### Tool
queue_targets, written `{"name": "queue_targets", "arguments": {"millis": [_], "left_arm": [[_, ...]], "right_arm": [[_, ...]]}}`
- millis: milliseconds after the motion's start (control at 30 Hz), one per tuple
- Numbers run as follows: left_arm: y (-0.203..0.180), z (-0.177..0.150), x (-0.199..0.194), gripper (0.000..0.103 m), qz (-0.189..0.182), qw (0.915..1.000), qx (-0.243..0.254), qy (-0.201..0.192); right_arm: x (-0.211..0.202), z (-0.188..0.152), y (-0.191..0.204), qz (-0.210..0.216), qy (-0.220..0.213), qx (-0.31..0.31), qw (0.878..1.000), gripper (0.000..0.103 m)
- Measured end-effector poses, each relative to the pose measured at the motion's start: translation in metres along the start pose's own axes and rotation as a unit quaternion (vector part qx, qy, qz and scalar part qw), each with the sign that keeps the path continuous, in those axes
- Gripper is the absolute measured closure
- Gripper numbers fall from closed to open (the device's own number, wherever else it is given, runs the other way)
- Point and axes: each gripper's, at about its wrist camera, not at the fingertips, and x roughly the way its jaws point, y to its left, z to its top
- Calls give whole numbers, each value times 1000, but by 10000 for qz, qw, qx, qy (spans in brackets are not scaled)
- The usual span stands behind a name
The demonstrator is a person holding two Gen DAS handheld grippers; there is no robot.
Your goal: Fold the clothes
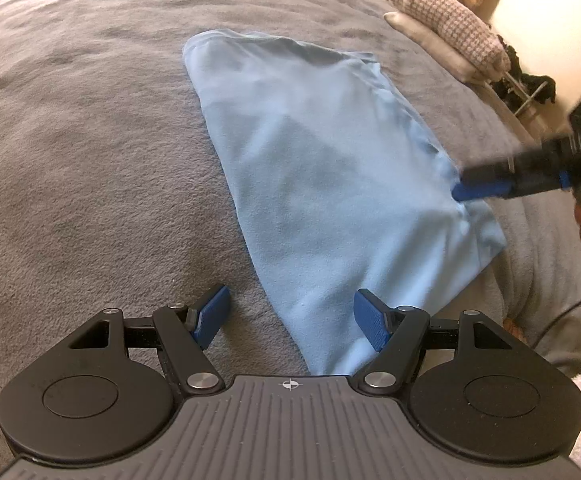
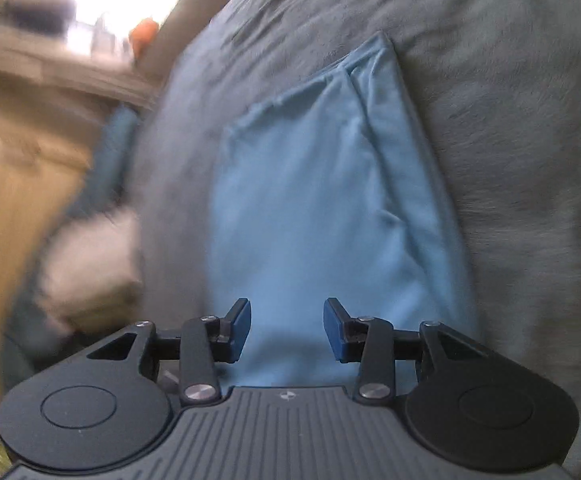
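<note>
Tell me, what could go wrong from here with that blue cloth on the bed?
1. The right gripper has open jaws with nothing pinched; if it closes over the light blue garment too shallowly, it may catch only the top layer and spoil the fold.
2. The left gripper straddles the garment's near edge, so closing could also pinch the grey blanket beneath.
3. The right wrist view is blurred, so aim may be off.

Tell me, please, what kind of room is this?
Most likely a bedroom. A light blue garment lies on a wide grey blanket like a bed cover, with pillows stacked at its far end.
</note>
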Motion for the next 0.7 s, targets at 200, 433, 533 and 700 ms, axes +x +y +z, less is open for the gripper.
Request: {"name": "queue_targets", "arguments": {"millis": [200,433,533,700], "left_arm": [[0,2,-7,34,36,10000,63,-42],[2,1,-7,34,133,9999,80,-31],[4,2,-7,34,145,9999,34,-3],[3,3,-11,34,173,9998,19,-48]], "right_arm": [[0,-25,31,-559,-2,-1420,9883,71],[-7,-45,12,-1103,139,-1826,9769,79],[-16,-49,-3,-1537,169,-1624,9745,92],[-32,-51,6,-1637,-34,-1761,9707,90]]}}
